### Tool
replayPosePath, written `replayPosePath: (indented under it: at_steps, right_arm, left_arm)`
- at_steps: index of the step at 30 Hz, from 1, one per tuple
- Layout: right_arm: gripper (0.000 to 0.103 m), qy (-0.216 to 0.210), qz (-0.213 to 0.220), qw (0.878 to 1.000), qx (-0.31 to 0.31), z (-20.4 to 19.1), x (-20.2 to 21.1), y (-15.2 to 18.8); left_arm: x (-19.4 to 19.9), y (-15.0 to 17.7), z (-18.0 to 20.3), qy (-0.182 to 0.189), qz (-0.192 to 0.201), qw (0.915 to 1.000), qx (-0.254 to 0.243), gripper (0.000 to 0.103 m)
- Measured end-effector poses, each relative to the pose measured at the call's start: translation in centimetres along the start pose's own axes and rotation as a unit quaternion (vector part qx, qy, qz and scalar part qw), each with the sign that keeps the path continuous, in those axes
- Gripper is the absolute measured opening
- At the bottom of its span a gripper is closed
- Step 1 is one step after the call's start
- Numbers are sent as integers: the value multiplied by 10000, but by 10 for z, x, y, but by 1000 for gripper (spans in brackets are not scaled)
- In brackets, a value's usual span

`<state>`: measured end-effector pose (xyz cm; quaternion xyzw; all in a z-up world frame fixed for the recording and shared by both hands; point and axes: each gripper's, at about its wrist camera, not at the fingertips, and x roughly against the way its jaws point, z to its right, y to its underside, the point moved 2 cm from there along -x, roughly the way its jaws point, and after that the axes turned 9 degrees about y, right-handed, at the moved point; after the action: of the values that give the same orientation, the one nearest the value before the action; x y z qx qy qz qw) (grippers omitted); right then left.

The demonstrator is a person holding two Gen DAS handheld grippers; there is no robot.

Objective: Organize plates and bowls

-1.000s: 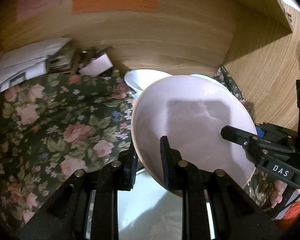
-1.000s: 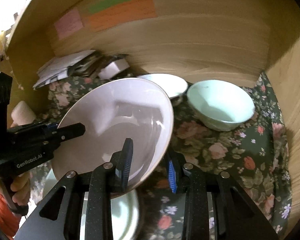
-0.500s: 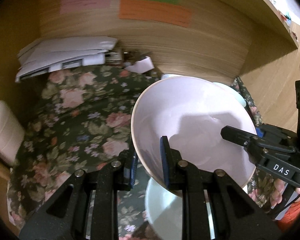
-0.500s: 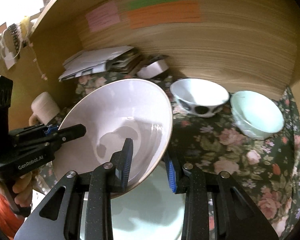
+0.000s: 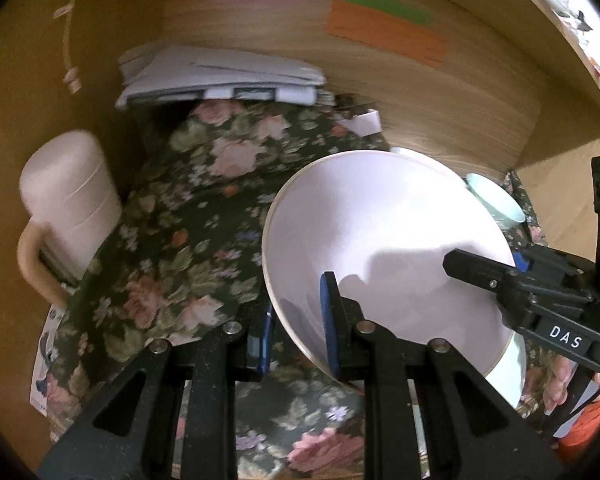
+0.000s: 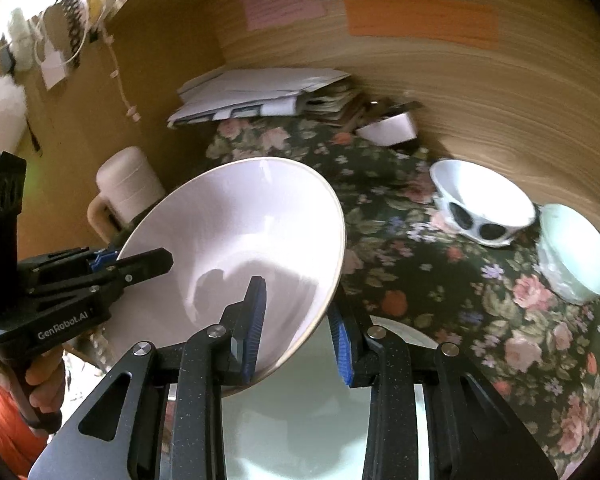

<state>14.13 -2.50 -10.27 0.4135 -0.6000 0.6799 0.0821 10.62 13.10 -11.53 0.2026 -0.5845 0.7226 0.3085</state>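
A large pale pink plate (image 5: 380, 240) hangs tilted above the flowered cloth, held by both grippers at opposite rims. My left gripper (image 5: 296, 308) is shut on its left rim, one pad inside and one under the plate. My right gripper (image 6: 300, 312) is shut on the right rim of the same plate (image 6: 236, 240). Each gripper shows in the other's view, clamped on the far edge. A white bowl with dark spots (image 6: 480, 208) and a pale green bowl (image 6: 576, 256) stand on the cloth at the right. A pale green plate (image 6: 300, 420) lies below the held plate.
A cream mug (image 5: 64, 208) stands at the left by the wooden side wall. A stack of papers (image 5: 220, 76) and a small white box (image 6: 388, 128) lie against the back wall, which carries coloured notes (image 6: 420, 20). Flowered cloth (image 5: 180, 240) covers the surface.
Both grippers have carried the pink plate leftward over the cloth. The mug and papers have come into view at the left, and the two bowls have slid toward the right.
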Motion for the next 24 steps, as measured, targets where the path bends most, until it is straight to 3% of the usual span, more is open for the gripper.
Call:
replayPosePath:
  at_steps: [12,24]
  right_arm:
    - [28,-245,-321,9982,445,-43,-34,-1]
    - [28,-297,-823,9943,616,-54,-75,5]
  left_arm:
    - [6,22,-50,-257,-149,9986,445,21]
    - [-3,36,-76,-301,-362,9967,654,21]
